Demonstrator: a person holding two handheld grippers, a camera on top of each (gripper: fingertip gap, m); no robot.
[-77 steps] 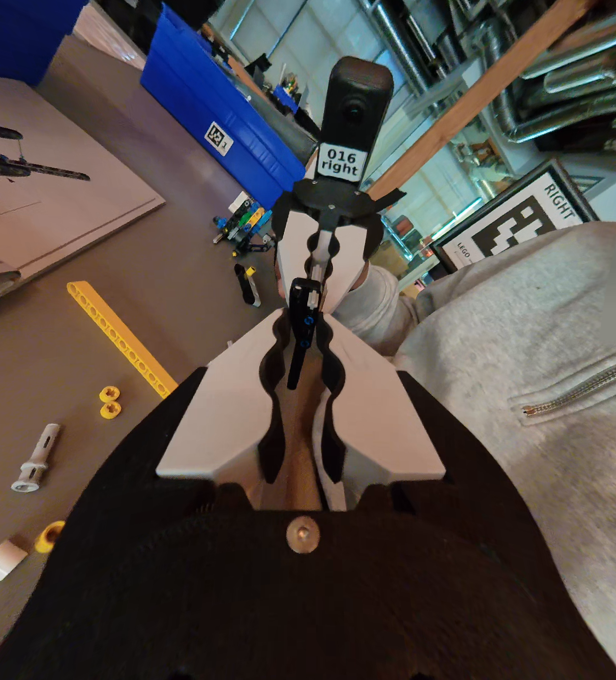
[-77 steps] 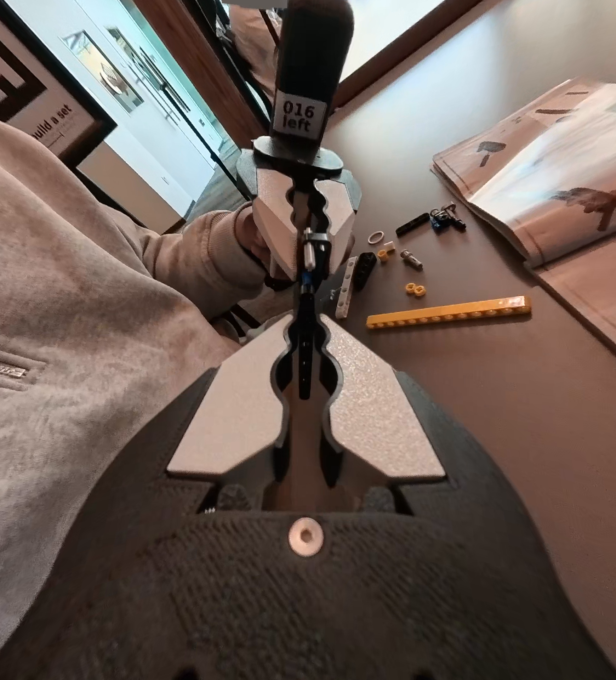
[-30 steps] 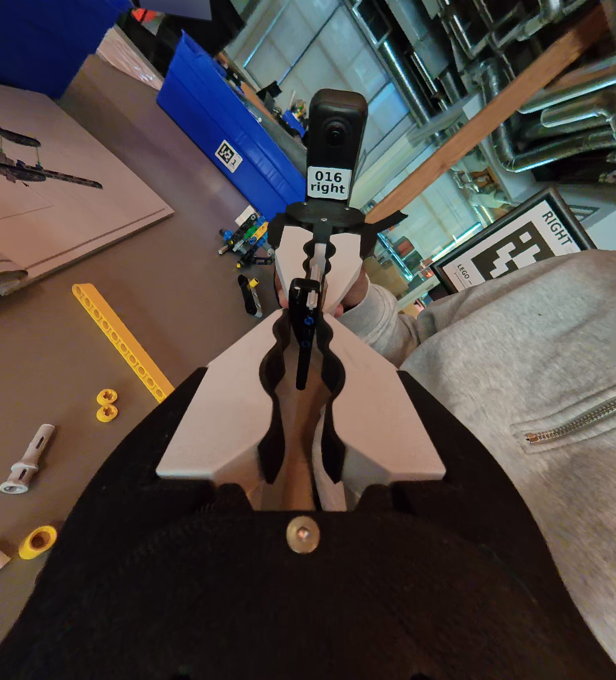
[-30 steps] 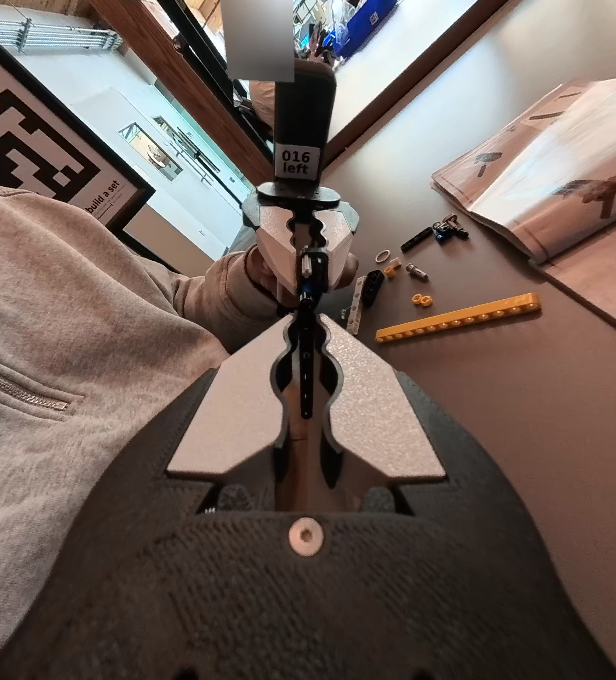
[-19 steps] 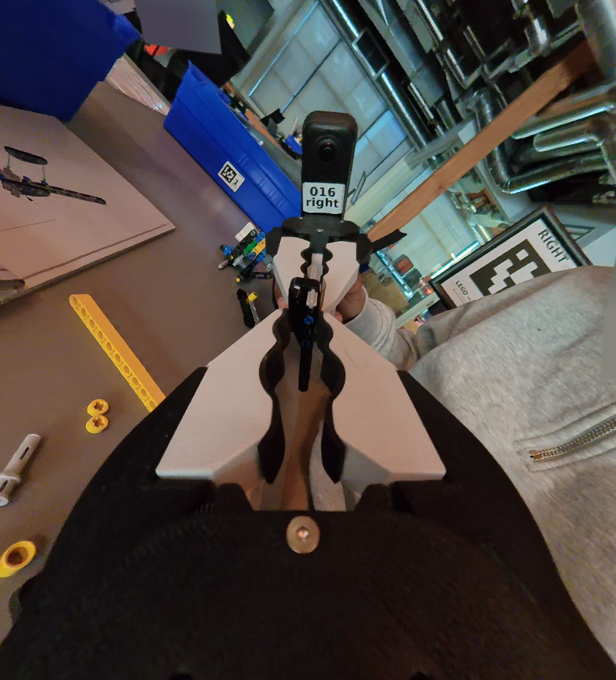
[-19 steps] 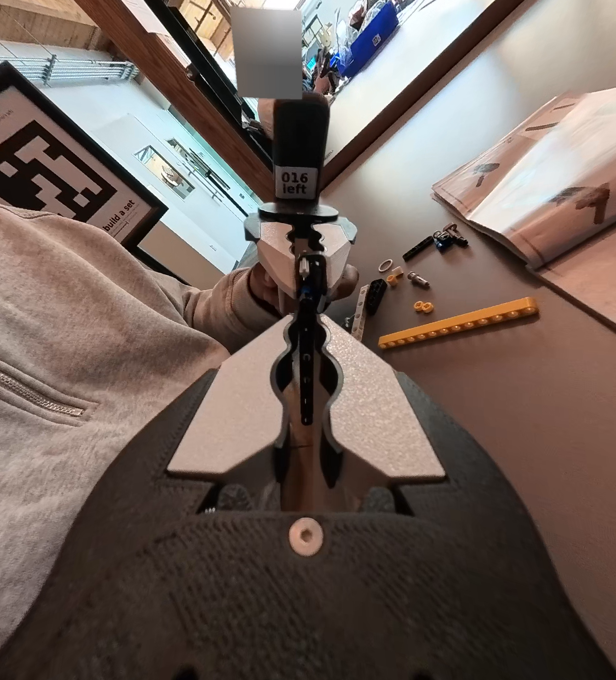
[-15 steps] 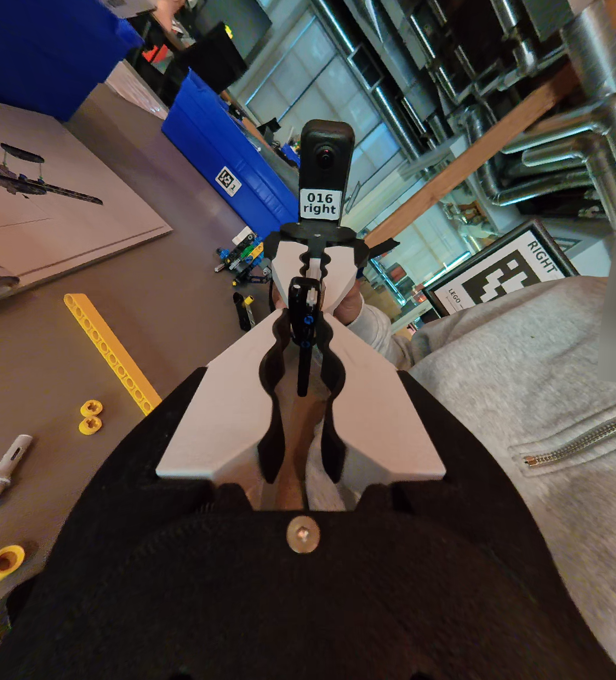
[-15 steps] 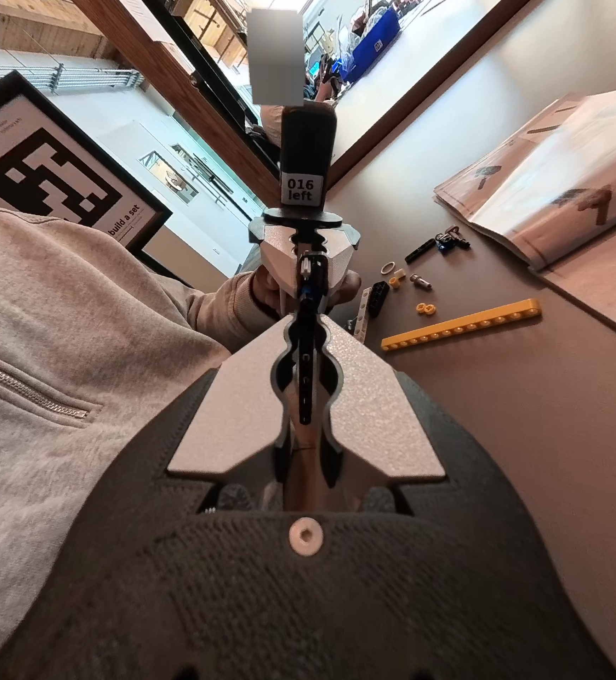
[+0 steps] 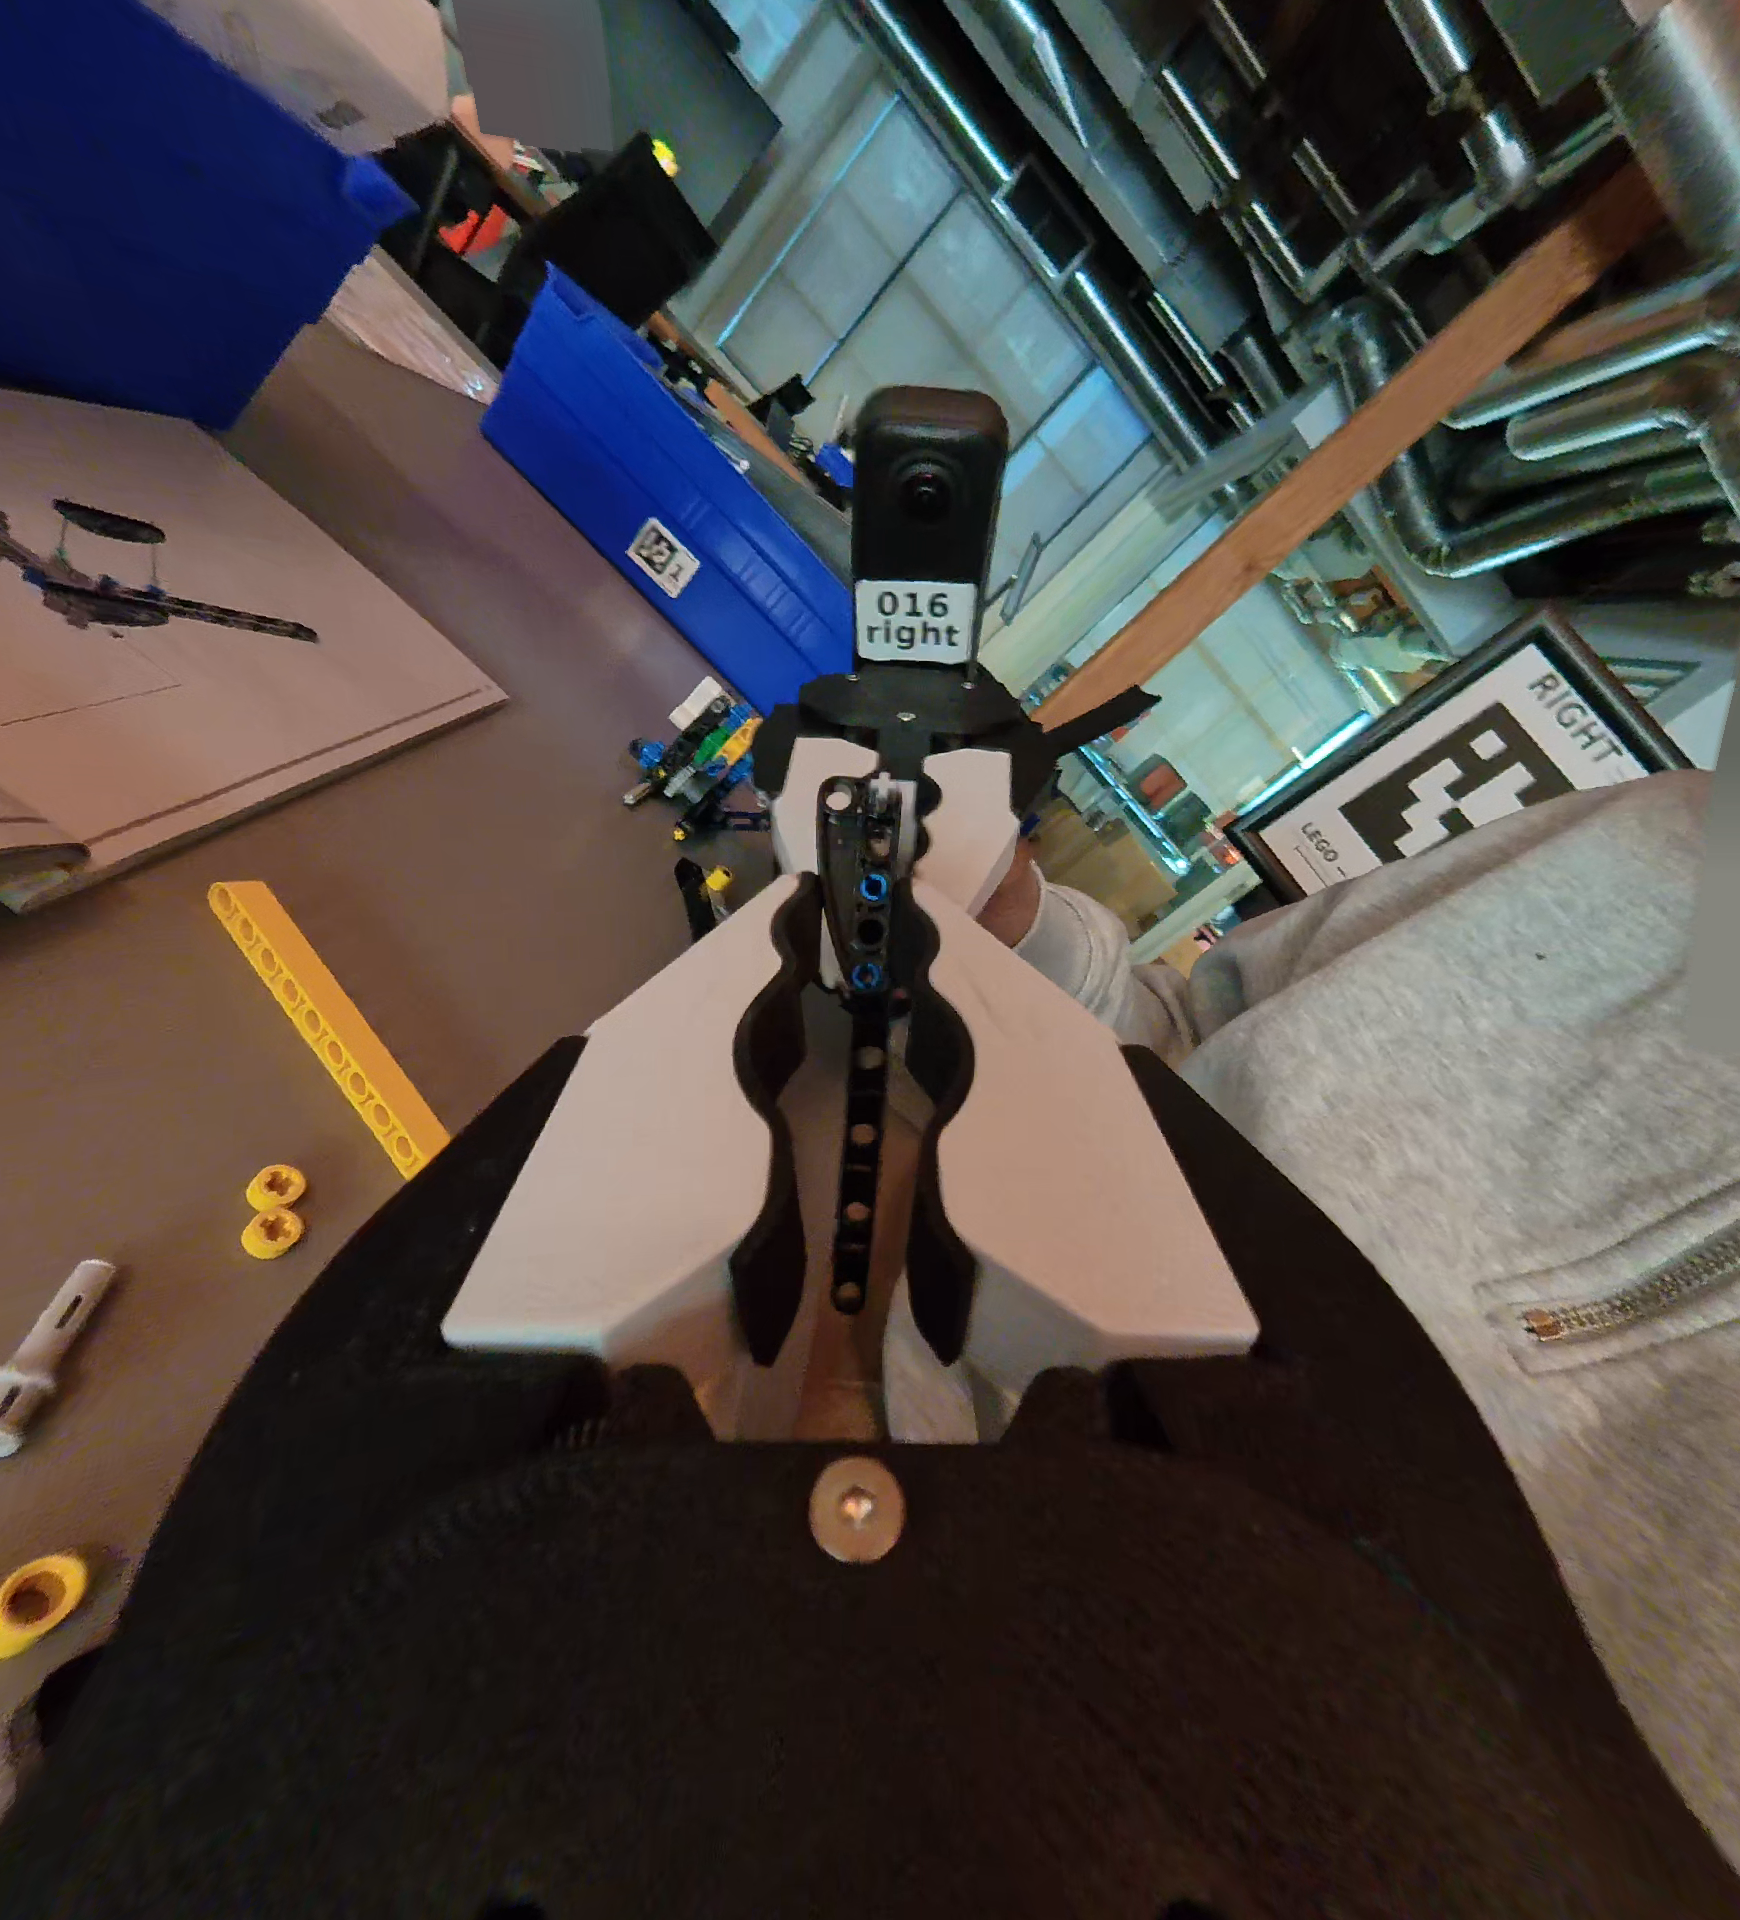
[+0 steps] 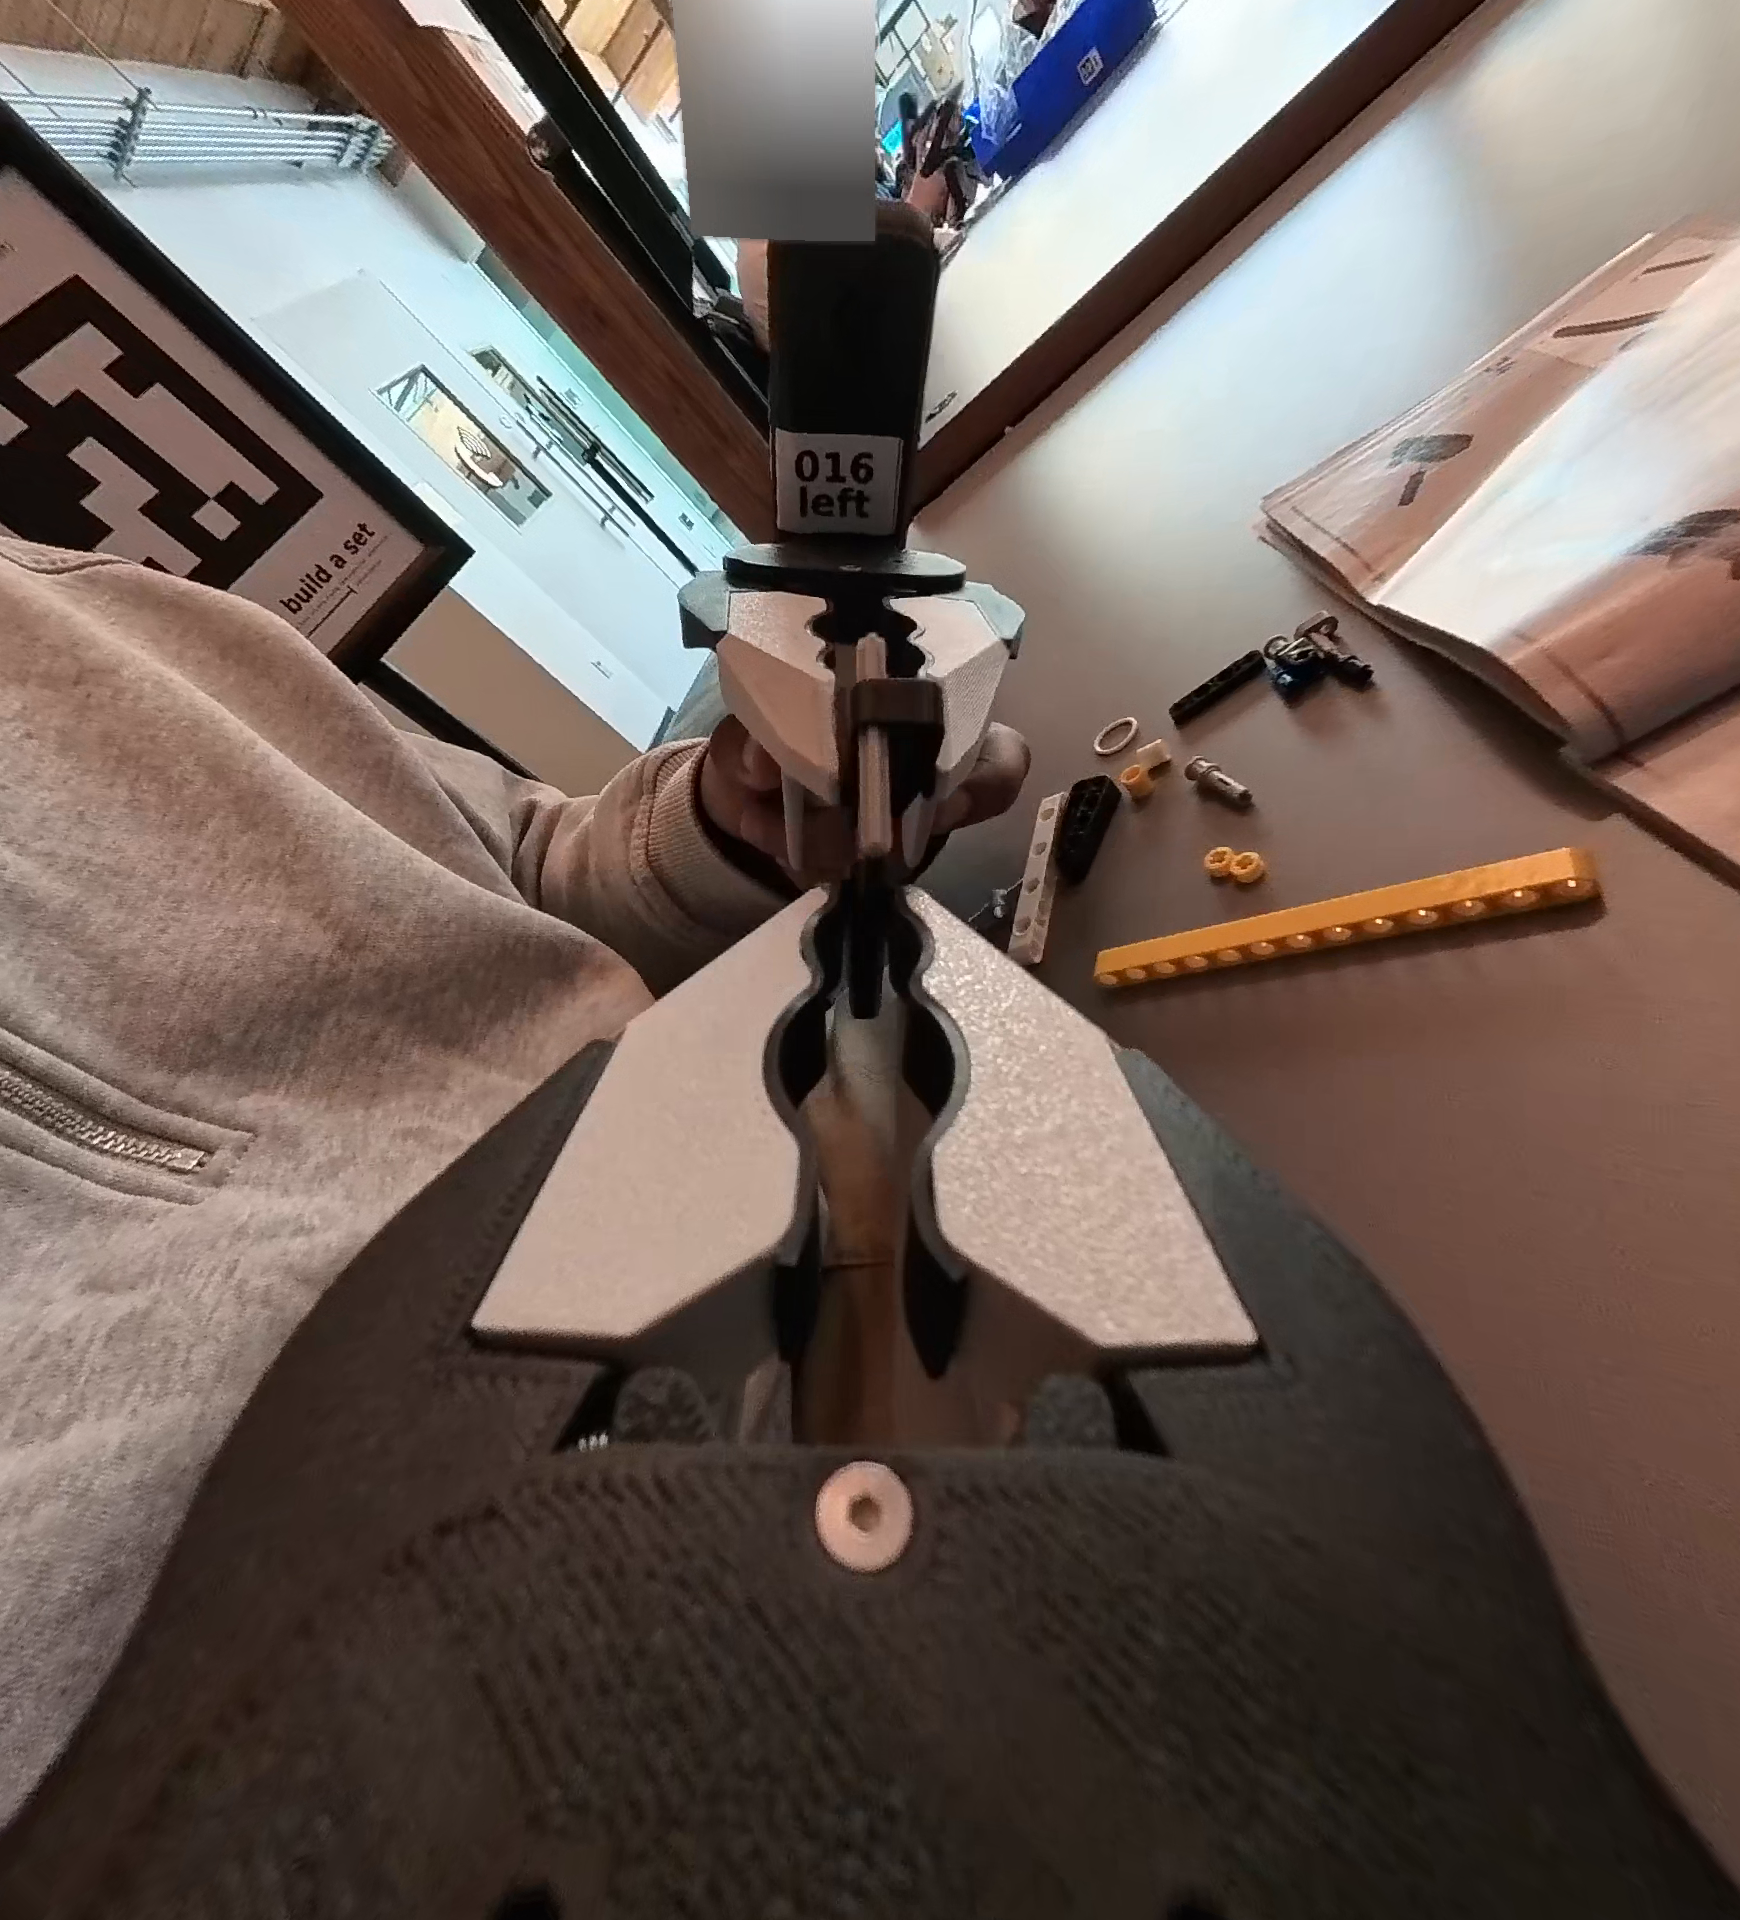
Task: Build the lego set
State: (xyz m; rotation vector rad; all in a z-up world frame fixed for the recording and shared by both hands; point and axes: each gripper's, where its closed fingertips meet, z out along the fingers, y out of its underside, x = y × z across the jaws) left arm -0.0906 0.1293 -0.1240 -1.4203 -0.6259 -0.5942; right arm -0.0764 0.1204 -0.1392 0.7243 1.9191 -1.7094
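Observation:
My left gripper [image 9: 866, 894] is shut on a black holed beam [image 9: 861, 1091] with two blue pins [image 9: 874, 886], held in the air above the table. The beam runs deep between its fingers and shows its holed face. My right gripper [image 9: 892, 821] faces it tip to tip, with a white part between its fingers. In the right wrist view my right gripper [image 10: 861, 904] is shut on the beam's short black end [image 10: 863, 971]. Beyond it my left gripper [image 10: 871, 831] shows a grey axle [image 10: 874, 790] and a dark block.
On the brown table lie a long yellow beam [image 9: 326, 1029] [image 10: 1344, 914], two yellow bushes [image 9: 274, 1210], a grey pin [image 9: 30, 1361], a yellow ring [image 9: 30, 1605] and a small part-built model [image 9: 700, 758]. An open booklet [image 9: 118, 665] and blue bins [image 9: 658, 540] lie beyond. A grey sweatshirt [image 9: 1468, 1039] is close by. The grippers are tip to tip, or close to it.
The black beam has slid deeper into my left gripper and mostly out of my right gripper's fingers. It has also turned, so its holed face shows. Both grippers stay tip to tip.

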